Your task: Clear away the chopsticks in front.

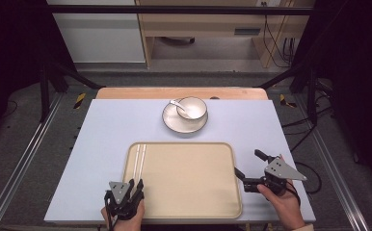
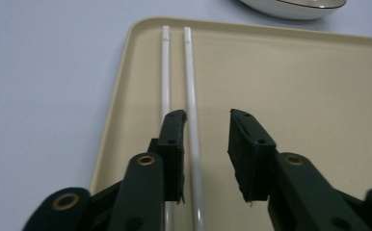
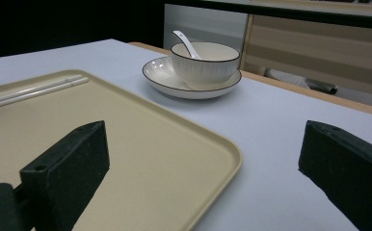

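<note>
A beige tray (image 1: 189, 178) lies on the pale blue table near the front edge. Two white chopsticks (image 1: 138, 156) rest side by side along the tray's left rim. In the left gripper view one chopstick (image 2: 190, 86) runs between the parted jaws close to the left one, and the pads do not press on it. My left gripper (image 1: 136, 184) is open at the tray's front left corner. At the tray's right edge, my right gripper (image 1: 247, 162) stands wide open with nothing between its jaws. Behind the tray, a white bowl (image 1: 192, 107) holding a spoon (image 1: 175, 102) sits on a white plate (image 1: 184, 122).
The table's wooden back edge (image 1: 181, 91) runs behind the plate. Dark frame posts stand at both sides, and cables hang at the right. In the right gripper view the bowl (image 3: 203, 62) and its plate (image 3: 193, 89) stand beyond the tray's corner (image 3: 222, 154).
</note>
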Motion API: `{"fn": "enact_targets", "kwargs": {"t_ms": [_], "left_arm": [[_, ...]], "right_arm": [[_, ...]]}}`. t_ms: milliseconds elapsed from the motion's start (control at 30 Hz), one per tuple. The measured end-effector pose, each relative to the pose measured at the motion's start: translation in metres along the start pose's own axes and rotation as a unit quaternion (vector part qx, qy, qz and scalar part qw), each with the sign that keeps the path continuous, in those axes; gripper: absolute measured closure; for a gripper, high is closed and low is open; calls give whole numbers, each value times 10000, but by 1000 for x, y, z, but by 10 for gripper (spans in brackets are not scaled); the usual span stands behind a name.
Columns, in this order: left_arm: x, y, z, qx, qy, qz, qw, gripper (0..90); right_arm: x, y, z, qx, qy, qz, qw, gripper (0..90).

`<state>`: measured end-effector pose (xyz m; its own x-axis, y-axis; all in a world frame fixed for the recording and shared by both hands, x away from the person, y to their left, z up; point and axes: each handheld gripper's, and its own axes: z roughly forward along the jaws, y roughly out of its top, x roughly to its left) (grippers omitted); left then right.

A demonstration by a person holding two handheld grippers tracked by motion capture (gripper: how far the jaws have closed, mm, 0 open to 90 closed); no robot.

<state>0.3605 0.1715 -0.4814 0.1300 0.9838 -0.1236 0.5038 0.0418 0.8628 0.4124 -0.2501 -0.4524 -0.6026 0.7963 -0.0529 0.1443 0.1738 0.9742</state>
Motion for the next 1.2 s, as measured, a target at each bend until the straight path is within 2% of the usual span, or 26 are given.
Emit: {"fn": "enact_targets", "kwargs": {"t_ms": [33,67,100,133,200,267,300,333,367,400,433,500,567,600,633,767,833,867,900,933,1000,1033,1067,1100,1133,1200], "left_arm": [[0,0,0,0,0,0,10000,600],[-1,6,4,37,-214,143,9997,566],[-2,9,7,116,-293,304,9990,540],[-2,9,7,116,-293,304,9990,509],[-3,24,16,297,-535,793,9950,444],[-3,27,17,276,-557,874,9942,418],[0,37,23,247,-722,1000,9921,396],[0,37,23,247,-722,1000,9921,376],[3,47,30,225,-959,986,9902,353],[3,47,30,225,-959,986,9902,337],[8,59,39,191,-1164,1091,9870,311],[14,70,46,126,-1200,1349,9835,284],[24,81,53,-25,-1411,1335,9809,244],[24,81,53,-25,-1411,1335,9809,227],[29,85,55,-96,-1506,1326,9796,206],[50,96,60,-474,-1840,1424,9714,153],[58,98,60,-642,-2041,1396,9668,130],[58,98,60,-642,-2041,1396,9668,116],[64,97,58,-749,-2151,1442,9630,101],[64,97,58,-749,-2151,1442,9630,94],[72,94,53,-883,-2236,1486,9592,79],[82,89,47,-1062,-2331,1426,9561,53],[82,89,47,-1062,-2331,1426,9561,48],[93,85,42,-1255,-2379,1222,9554,39],[93,85,42,-1255,-2379,1222,9554,35],[109,83,35,-1396,-2364,1088,9554,34]], "right_arm": [[0,0,0,0,0,0,10000,38],[0,0,0,22,-8,-10,10000,38],[0,-1,0,29,-12,-9,10000,38],[0,-1,0,29,-12,-9,10000,38],[0,-1,0,39,-24,-27,10000,38],[0,-1,0,34,-26,-35,10000,38],[0,0,0,42,-35,-46,10000,38],[0,-1,0,50,-34,-61,10000,38],[0,-1,1,61,-32,-99,9999,38],[0,-1,1,61,-32,-99,9999,38],[1,-1,1,72,-29,-126,9999,38],[1,-1,1,99,-33,-149,9998,36],[1,-1,1,116,-54,-158,9998,34],[1,-1,1,116,-54,-158,9998,34],[0,-2,1,113,-79,-158,9998,33],[-1,-2,1,134,-131,-159,9997,28],[-2,-3,0,132,-162,-165,9996,25],[-2,-3,0,132,-162,-165,9996,25],[-2,-3,0,122,-177,-152,9997,24],[-3,-3,0,118,-178,-149,9997,23],[-3,-3,0,115,-198,-137,9996,23],[-4,-3,-1,117,-229,-133,9996,23],[-4,-3,-1,120,-241,-140,9995,23],[-4,-3,-1,123,-253,-147,9995,23],[-4,-3,-1,123,-253,-147,9995,23],[-4,-4,0,150,-277,-181,9993,23]]}}
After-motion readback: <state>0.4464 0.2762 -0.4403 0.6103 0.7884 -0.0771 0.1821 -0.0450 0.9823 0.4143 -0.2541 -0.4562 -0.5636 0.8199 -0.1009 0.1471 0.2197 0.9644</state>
